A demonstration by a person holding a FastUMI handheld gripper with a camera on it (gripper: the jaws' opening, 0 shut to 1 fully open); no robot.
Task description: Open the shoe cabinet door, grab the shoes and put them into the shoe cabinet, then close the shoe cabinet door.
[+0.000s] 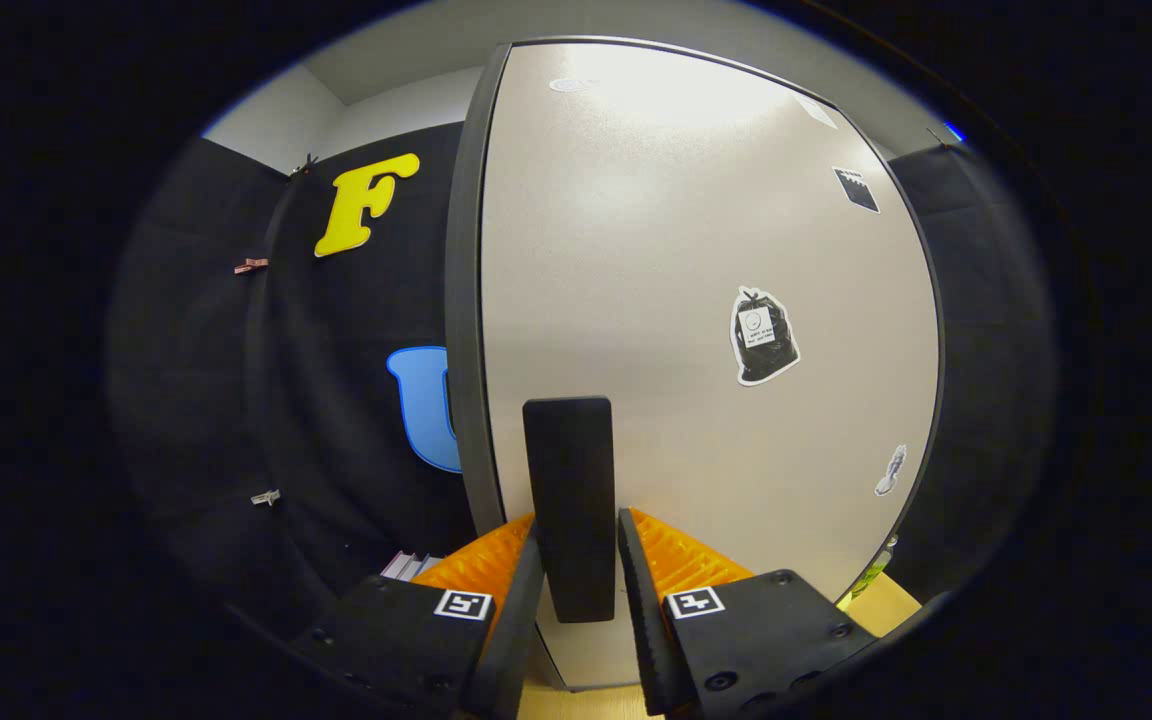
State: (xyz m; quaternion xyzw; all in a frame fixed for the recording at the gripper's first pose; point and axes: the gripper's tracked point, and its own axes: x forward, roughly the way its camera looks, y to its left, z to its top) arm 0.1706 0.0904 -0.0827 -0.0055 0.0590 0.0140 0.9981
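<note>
- Between the two fingers of the gripper (576, 560) stood the black, upright handle (568, 505) of the shoe cabinet door (696, 300), a tall rounded bar fixed near the door's left edge.
- Both fingers lay close along the handle's sides, the left finger (521, 600) against its left flank and the right finger (636, 590) against its right; they looked clamped on it, with no clear gap on either side.
- Each finger carried a small square marker (463, 604) on its body, just below the ribbed inner face.
- Straight ahead, the door was a pale, speckled panel with a dark rim (464, 300), and it took up most of the space beyond the fingers.
- On the door's right half sat a sticker of a black bag (763, 337); a small dark sticker (856, 189) was higher up near the right rim, and a thin pale one (891, 470) lower down near the same rim.
- Left of the door hung the booth's black cloth wall (336, 400), with a few small clips (251, 265) pinned to it.
- Below the door, a strip of light wooden surface (886, 605) showed to the right of the fingers.
- A small stack of pale, flat things (408, 566) sat low beside the left finger; what they were could not be told.
</note>
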